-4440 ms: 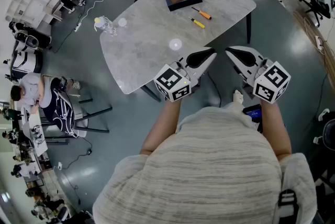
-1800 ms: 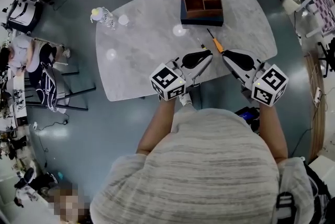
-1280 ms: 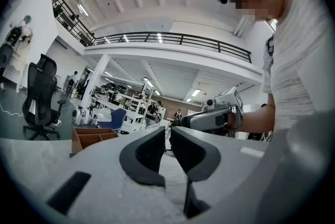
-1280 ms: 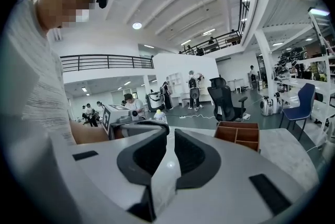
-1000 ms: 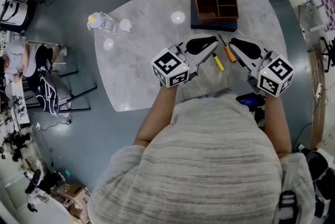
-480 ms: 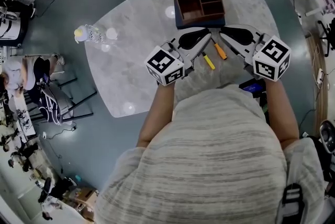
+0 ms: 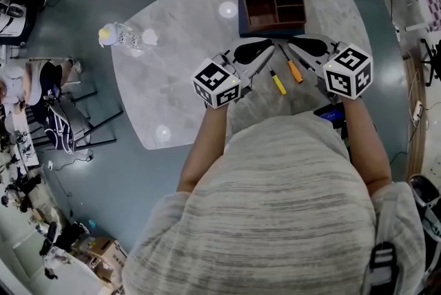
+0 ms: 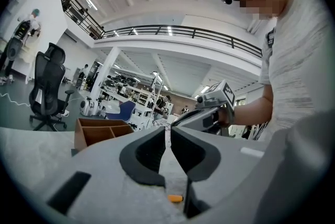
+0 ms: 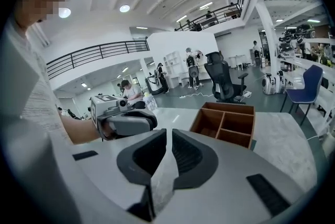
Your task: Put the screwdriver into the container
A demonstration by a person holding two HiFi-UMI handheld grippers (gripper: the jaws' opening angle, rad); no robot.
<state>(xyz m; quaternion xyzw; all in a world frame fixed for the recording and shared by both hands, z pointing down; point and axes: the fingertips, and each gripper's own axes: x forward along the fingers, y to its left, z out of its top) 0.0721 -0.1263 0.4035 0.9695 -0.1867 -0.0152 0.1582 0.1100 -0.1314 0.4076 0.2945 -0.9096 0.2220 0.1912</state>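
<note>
I count two screwdrivers on the bench [image 7: 186, 45], neither in the container [image 7: 272, 3]. The yellow screwdriver [image 7: 277, 82] and the orange screwdriver [image 7: 293, 70] lie side by side, just short of the box, in the space between my two grippers. The single wooden container is divided into compartments and sits at the far edge. The head view alone shows both tools whole, and also one plastic bottle [image 7: 120, 35] well off to the left. The left gripper [image 7: 267, 51] hangs just beside the yellow one. Its own view shows the jaws pressed together with nothing between them, and below them only a short orange handle end [image 8: 175, 198]; I cannot tell which tool it belongs to. The right gripper [image 7: 293, 45] is likewise clenched on nothing. Its view shows no screwdriver, only the container [image 9: 225, 123] ahead and the left gripper [image 9: 125, 122] opposite.
</note>
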